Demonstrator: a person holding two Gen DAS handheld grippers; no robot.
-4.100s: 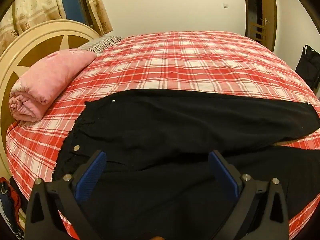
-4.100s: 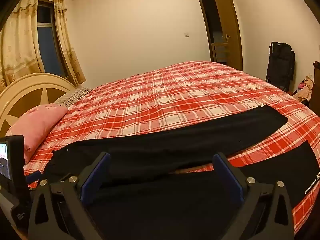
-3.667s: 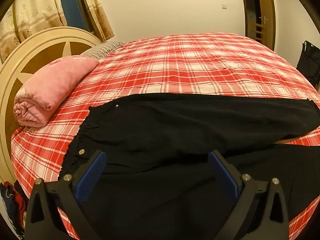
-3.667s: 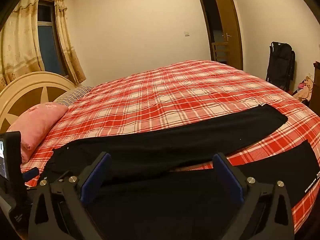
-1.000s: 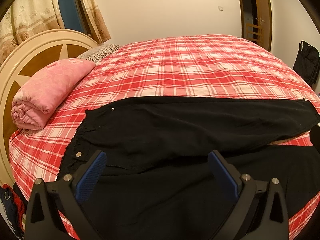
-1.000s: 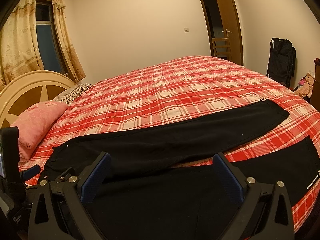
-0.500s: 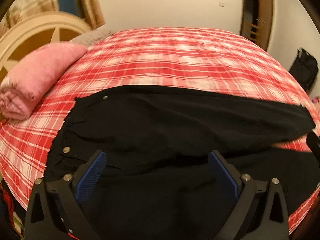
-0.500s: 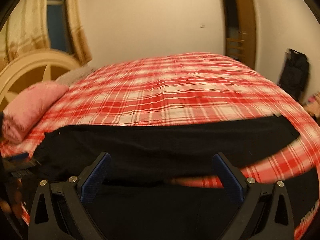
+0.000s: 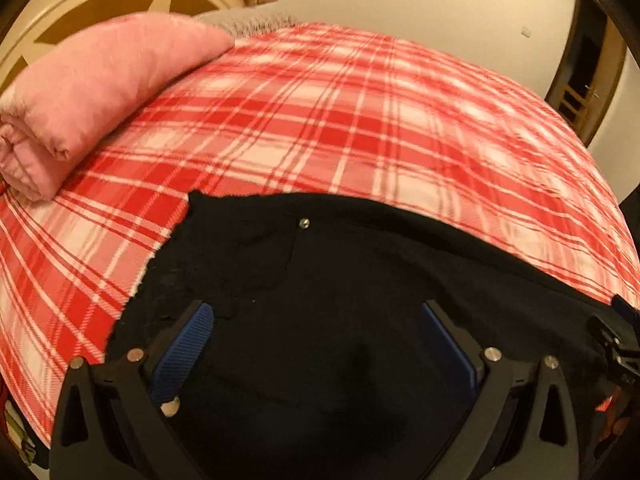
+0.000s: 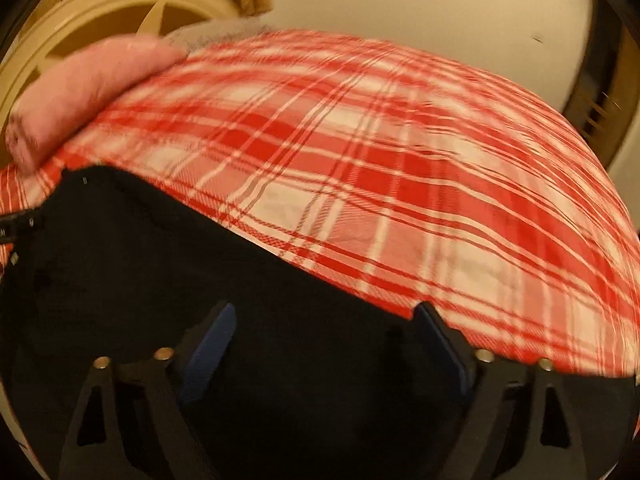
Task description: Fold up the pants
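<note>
1. the left gripper (image 9: 316,340) is sitting at the bottom of its frame with jaws spread wide, gripping nothing, over the black pants (image 9: 340,280).
2. the right gripper (image 10: 326,340) is likewise gaping wide above the pants' dark cloth, low in its blurred frame.
3. the pants are lying across the plaid bedspread (image 9: 360,128).
4. a pink rolled blanket (image 9: 88,84) is resting at upper left.

The right gripper (image 10: 322,322) hangs low over the black pants (image 10: 160,272), its blue-padded fingers (image 10: 210,340) spread wide with dark cloth beneath them. The pants lie on the red plaid bed (image 10: 380,168). A pink rolled blanket (image 10: 88,88) rests near the cream headboard (image 10: 100,8); the frame is motion-blurred
</note>
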